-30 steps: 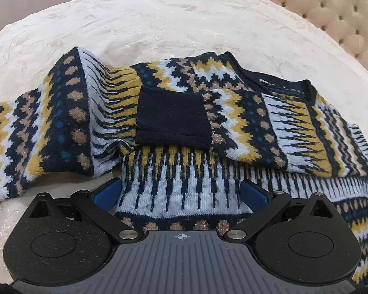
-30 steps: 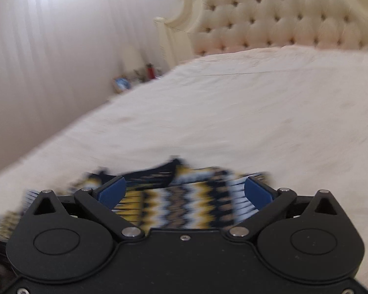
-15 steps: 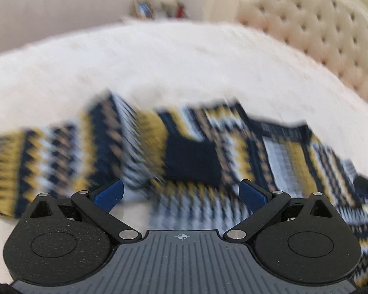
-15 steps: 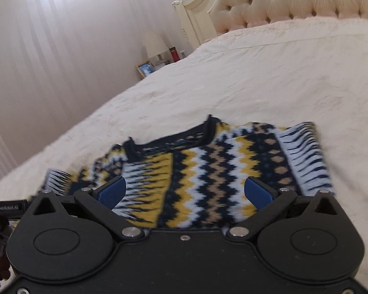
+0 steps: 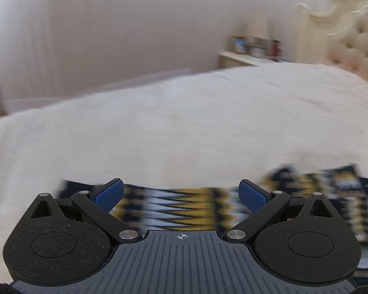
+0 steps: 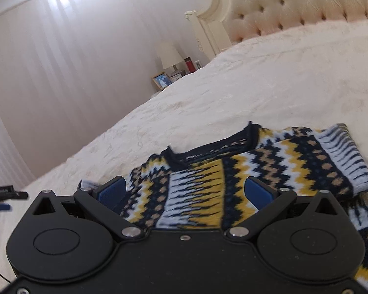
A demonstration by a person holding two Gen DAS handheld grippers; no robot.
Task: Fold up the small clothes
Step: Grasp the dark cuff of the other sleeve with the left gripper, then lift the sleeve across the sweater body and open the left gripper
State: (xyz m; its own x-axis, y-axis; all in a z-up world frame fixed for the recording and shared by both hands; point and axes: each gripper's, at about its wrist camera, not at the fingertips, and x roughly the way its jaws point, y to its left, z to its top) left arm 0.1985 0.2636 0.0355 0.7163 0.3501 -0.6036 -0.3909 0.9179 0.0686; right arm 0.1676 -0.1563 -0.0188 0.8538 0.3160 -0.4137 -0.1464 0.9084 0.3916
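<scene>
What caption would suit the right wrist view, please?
Open right claw poised over a patterned sweater on a cream bed.

The sweater (image 6: 235, 169) ahead of the right gripper (image 6: 185, 193) carries zigzag and diamond bands in navy, mustard yellow, white and tan, with a navy neckline. Beneath it the bed (image 6: 269, 83) is cream with a faint crinkled pattern. Both grippers are black with blue finger pads (image 5: 109, 194).

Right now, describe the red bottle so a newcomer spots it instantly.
Find the tufted headboard, then the nightstand beside the bed. The red bottle stands just right of the lamp; it is the only red item there, unlike the picture frame.
</scene>
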